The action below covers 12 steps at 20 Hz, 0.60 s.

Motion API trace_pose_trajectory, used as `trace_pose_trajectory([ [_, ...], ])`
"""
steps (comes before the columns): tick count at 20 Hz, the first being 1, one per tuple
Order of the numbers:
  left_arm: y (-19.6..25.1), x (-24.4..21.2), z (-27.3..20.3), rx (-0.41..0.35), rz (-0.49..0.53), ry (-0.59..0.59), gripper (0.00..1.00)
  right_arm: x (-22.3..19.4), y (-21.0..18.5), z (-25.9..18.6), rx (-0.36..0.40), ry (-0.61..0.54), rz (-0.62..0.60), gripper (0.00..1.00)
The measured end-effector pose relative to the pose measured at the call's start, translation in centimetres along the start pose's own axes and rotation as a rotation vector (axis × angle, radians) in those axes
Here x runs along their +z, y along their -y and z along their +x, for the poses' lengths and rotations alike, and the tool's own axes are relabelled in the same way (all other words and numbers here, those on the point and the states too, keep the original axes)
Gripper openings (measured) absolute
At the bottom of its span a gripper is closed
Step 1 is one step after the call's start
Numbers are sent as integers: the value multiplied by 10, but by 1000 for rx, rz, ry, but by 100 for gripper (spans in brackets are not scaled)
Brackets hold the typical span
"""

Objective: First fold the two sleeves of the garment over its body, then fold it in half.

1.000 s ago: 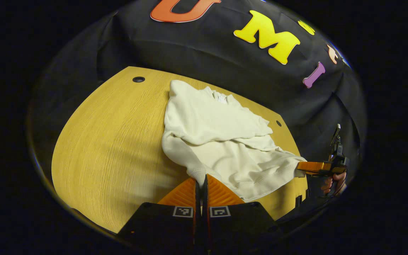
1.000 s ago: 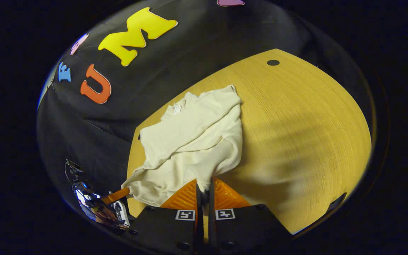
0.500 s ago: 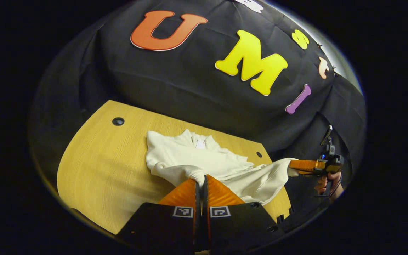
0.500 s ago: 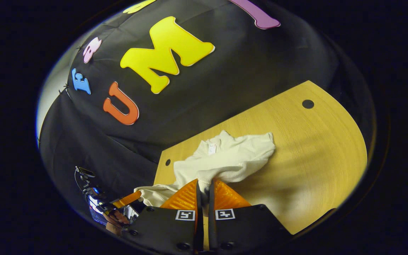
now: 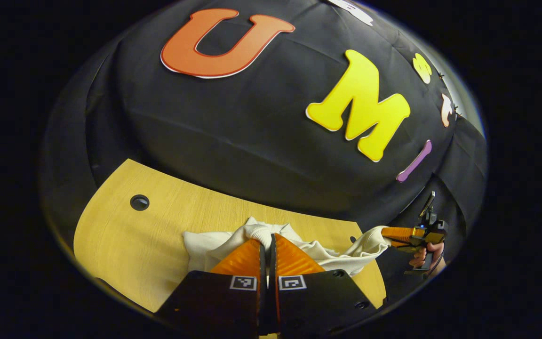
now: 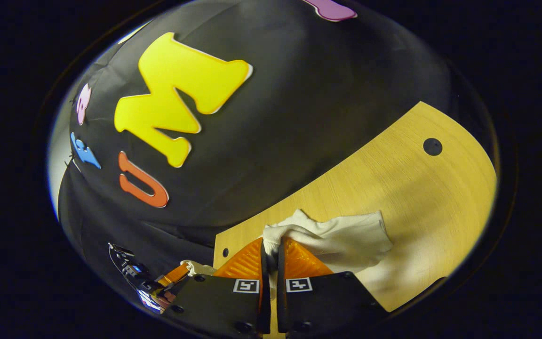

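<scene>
- L gripper (image 5: 267, 241): we see both fingers pinching a fold of the cream garment (image 5: 205, 247).
- R gripper (image 6: 271, 245): also clamped on cloth.
- Garment lies bunched on the wooden table (image 5: 125, 235), near the far edge.

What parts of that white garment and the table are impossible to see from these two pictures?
- Left gripper view: the garment's near half, hidden behind the left gripper.
- Right gripper view: the garment's folded sleeves, if any; it is bunched behind the right gripper.
- Both views: the table's near edge, cut off by the image rim.
- Right gripper view: the far gripper's hold on the cloth, too small.
</scene>
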<state>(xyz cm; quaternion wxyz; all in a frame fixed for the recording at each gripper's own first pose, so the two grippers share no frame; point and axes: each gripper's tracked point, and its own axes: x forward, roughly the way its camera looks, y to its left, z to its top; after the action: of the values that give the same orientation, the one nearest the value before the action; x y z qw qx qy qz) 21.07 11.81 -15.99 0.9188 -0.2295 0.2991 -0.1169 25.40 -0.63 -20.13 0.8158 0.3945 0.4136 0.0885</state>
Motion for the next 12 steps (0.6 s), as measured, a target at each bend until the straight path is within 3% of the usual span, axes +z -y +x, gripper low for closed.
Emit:
trace_pose_trajectory([
  [5,-19,-10,66,12,-10,25,3,5,50,59,-60,30,7,6],
  [12,-71,-44,136,120,109,-10,3,-9,97,129,-196,14,-147,6],
])
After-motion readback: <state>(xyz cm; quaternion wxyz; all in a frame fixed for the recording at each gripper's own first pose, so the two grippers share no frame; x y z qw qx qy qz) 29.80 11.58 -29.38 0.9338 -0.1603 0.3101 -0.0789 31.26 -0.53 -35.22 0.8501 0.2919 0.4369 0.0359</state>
